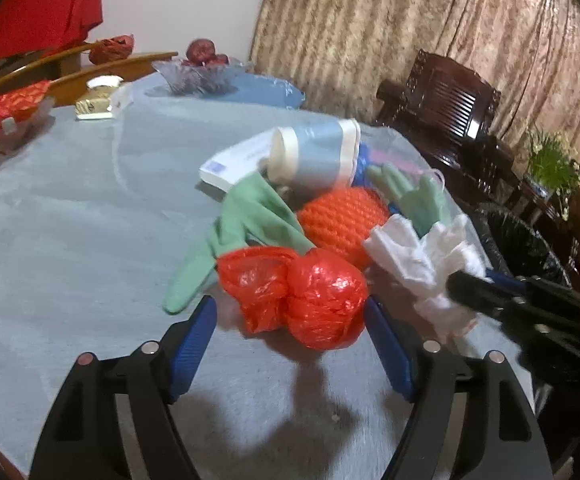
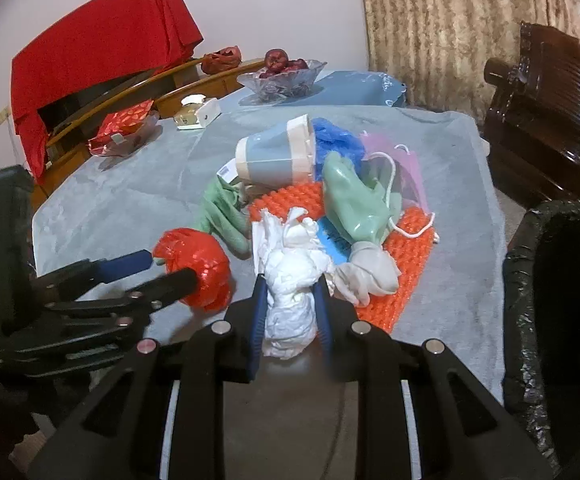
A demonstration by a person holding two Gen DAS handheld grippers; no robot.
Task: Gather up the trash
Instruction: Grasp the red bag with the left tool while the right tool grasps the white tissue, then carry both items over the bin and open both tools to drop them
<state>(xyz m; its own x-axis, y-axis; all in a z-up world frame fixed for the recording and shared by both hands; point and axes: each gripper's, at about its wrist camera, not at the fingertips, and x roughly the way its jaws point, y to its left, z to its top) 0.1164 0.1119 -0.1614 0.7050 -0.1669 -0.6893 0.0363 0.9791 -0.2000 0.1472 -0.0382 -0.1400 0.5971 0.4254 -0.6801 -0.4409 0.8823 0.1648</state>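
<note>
A knotted red plastic bag [image 1: 310, 296] lies on the grey table cloth [image 1: 70, 220] between the wide-apart jaws of my left gripper [image 1: 290, 300]. Its blue pads stand beside the bag without clearly pressing it. My right gripper [image 2: 289, 284] is shut on a crumpled white tissue wad [image 2: 290, 312], held just above the cloth. Behind lies a trash pile: a tipped blue-and-cream cup [image 2: 274, 160], green rubber gloves [image 2: 354, 200], orange foam netting [image 2: 406, 280], a pink mask and blue plastic. A bin with a black liner [image 2: 550, 280] stands at the table's right edge.
At the far end are a glass fruit bowl [image 1: 198, 72], a gold tissue box [image 1: 98, 100] and a dish with red packets [image 1: 10, 112]. A dark wooden chair [image 1: 446, 100] and a potted plant [image 1: 550, 164] stand beyond the right edge, before a curtain.
</note>
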